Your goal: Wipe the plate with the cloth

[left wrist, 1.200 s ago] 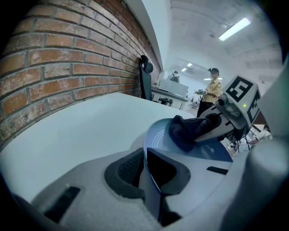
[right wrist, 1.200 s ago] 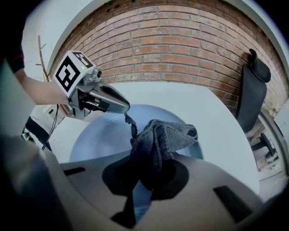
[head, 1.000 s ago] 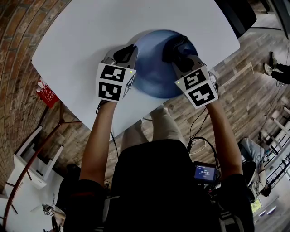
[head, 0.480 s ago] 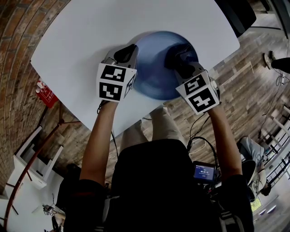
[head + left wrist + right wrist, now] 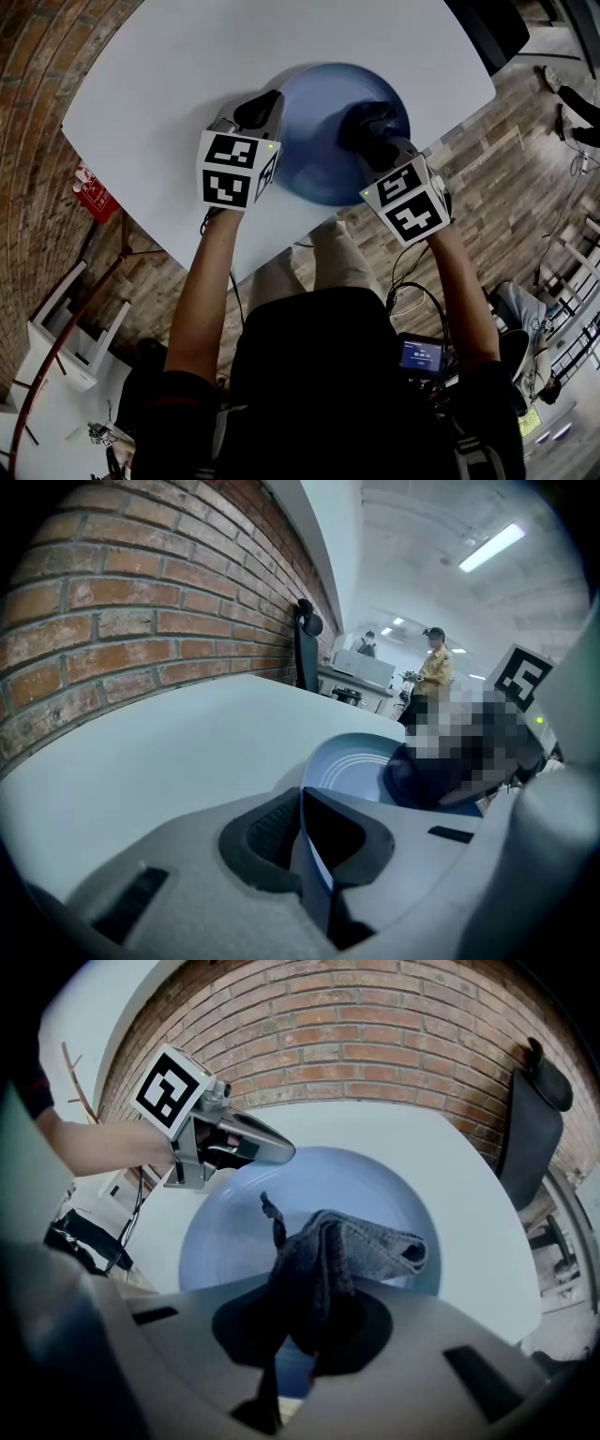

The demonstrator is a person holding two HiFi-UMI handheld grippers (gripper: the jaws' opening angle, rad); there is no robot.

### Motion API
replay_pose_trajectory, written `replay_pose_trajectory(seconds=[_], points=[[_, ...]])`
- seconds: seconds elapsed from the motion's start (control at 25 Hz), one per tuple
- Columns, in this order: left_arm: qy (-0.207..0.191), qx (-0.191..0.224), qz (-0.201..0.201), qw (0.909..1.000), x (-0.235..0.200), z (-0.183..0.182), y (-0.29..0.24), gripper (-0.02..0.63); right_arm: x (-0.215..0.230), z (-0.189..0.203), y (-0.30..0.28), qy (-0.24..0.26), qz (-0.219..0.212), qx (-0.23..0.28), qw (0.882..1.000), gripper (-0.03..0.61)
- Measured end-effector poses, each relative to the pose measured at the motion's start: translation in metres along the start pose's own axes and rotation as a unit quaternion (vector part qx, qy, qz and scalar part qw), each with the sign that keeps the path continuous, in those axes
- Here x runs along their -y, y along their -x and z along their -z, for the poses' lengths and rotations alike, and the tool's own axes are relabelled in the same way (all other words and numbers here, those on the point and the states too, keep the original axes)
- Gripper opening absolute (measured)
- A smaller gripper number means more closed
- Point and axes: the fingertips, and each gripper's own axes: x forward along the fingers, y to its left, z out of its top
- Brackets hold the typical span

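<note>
Blue plate [image 5: 314,150] near the bench's [image 5: 178,75] 6 o'clock edge: left tongs [image 5: 302,832] clamp its rim, right tongs [image 5: 305,1330] clamp cloth [image 5: 361,1246].

Glossy plate [image 5: 319,141], coarse woven cloth [image 5: 347,1260]

The plate [image 5: 319,155] sits on the table [image 5: 187,66] by its near edge; the left gripper [image 5: 270,101] clamps its left rim; the right gripper [image 5: 361,122] holds the cloth [image 5: 349,1246] over its right half.

Left tool [image 5: 302,841] tight on blue plate [image 5: 356,766]
</note>
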Motion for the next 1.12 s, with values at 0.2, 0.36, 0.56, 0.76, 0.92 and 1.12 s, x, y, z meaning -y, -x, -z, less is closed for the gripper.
replay_pose_trajectory(seconds=[0.2, 0.36, 0.56, 0.76, 0.92, 1.12], points=[[0.002, 0.001, 0.001, 1.0, 0.0, -0.001, 0.0, 0.029, -0.011, 0.004, 0.001, -0.004, -0.015, -0.005, 1.0, 0.041], [0.004, 0.002, 0.0, 1.0, 0.0, -0.001, 0.0, 0.029, -0.023, 0.006, 0.0, -0.002, -0.026, -0.01, 1.0, 0.041], [0.005, 0.003, -0.001, 1.0, 0.001, 0.0, 0.0, 0.029, -0.039, 0.008, -0.002, 0.006, -0.037, -0.013, 0.999, 0.041], [0.007, 0.003, -0.003, 1.0, 0.0, -0.001, 0.0, 0.029, -0.052, 0.004, -0.004, 0.033, -0.051, -0.018, 0.998, 0.041], [0.008, 0.004, -0.003, 1.0, -0.001, -0.001, 0.001, 0.029, -0.062, -0.001, -0.007, 0.034, -0.063, -0.017, 0.997, 0.041], [0.009, 0.004, -0.005, 0.9999, -0.001, -0.001, 0.001, 0.029, -0.071, -0.009, -0.012, 0.036, -0.073, -0.016, 0.997, 0.041]])
